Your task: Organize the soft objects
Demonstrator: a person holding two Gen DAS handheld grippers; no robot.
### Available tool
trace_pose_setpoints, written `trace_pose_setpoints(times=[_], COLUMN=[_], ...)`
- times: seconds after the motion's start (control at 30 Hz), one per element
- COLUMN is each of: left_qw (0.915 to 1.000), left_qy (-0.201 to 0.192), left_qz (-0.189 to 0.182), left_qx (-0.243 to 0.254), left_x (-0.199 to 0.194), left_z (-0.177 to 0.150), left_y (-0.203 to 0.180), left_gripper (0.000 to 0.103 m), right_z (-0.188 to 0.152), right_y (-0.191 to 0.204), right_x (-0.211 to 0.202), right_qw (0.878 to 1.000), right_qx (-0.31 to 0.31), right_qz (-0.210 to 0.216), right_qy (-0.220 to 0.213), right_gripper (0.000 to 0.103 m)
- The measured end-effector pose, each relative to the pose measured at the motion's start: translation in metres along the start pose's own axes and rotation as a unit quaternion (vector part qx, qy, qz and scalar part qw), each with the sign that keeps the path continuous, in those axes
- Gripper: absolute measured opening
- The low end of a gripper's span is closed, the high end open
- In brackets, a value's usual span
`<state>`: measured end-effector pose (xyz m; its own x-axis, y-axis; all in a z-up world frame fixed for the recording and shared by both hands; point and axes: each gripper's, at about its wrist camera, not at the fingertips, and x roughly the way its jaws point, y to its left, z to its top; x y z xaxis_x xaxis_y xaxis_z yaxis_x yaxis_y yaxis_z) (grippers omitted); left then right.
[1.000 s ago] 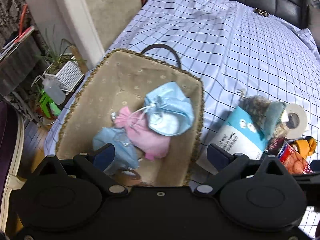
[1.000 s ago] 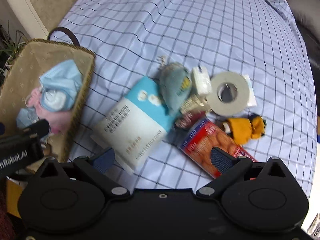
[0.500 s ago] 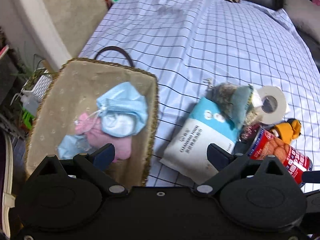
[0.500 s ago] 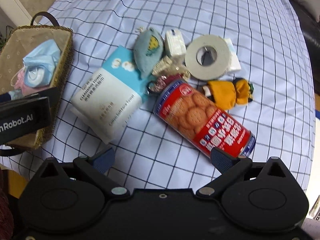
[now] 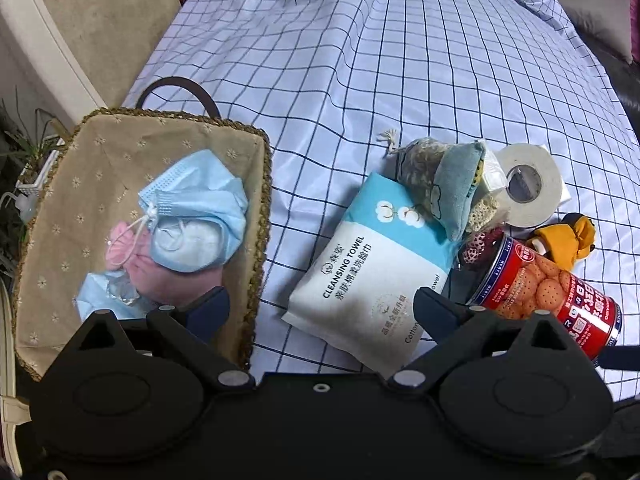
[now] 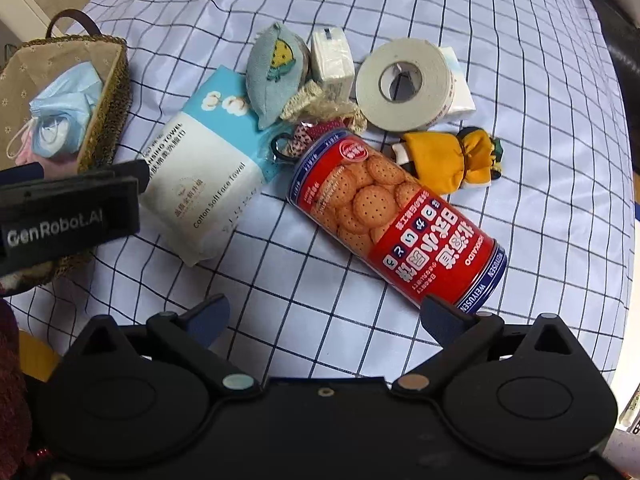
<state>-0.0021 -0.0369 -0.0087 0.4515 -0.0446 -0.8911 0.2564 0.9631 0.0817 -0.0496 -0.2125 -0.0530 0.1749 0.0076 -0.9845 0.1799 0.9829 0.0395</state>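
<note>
While both tongs hover wide and empty, the cleansing towel pack lies beside the basket
Likely light, squashy and slick-wrapped; the left gripper or right gripper should pinch across its narrow width

left gripper jaws wide, empty | right gripper jaws wide, empty

A lined wicker basket holds blue face masks and a pink pouch. Beside it on the checked bedsheet lie a towel pack, a blue pouch and a yellow doll.
</note>
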Motion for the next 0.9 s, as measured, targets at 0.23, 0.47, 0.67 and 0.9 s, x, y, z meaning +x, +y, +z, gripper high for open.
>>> trace_pose_setpoints(times=[0.23, 0.47, 0.67, 0.9], left_qw=[0.9999, 0.9997, 0.9992, 0.9991], left_qy=[0.002, 0.023, 0.032, 0.033], left_qz=[-0.006, -0.007, -0.011, -0.010], left_qx=[0.008, 0.010, 0.019, 0.024], left_x=[0.004, 0.017, 0.022, 0.023], left_z=[0.004, 0.003, -0.001, -0.002], left_y=[-0.006, -0.005, -0.011, -0.016], left_gripper=[0.096, 0.096, 0.096, 0.096], right_z=[-0.004, -0.002, 0.001, 0.004], right_y=[-0.012, -0.051, -0.084, -0.090], right_x=[-0.003, -0.016, 0.002, 0.017], right_qw=[1.000, 0.998, 0.994, 0.992], right_qx=[-0.001, 0.047, 0.111, 0.124], right_qz=[-0.001, -0.018, -0.010, -0.011], right_qy=[0.000, -0.023, 0.016, 0.037], right_gripper=[0.102, 0.102, 0.102, 0.102])
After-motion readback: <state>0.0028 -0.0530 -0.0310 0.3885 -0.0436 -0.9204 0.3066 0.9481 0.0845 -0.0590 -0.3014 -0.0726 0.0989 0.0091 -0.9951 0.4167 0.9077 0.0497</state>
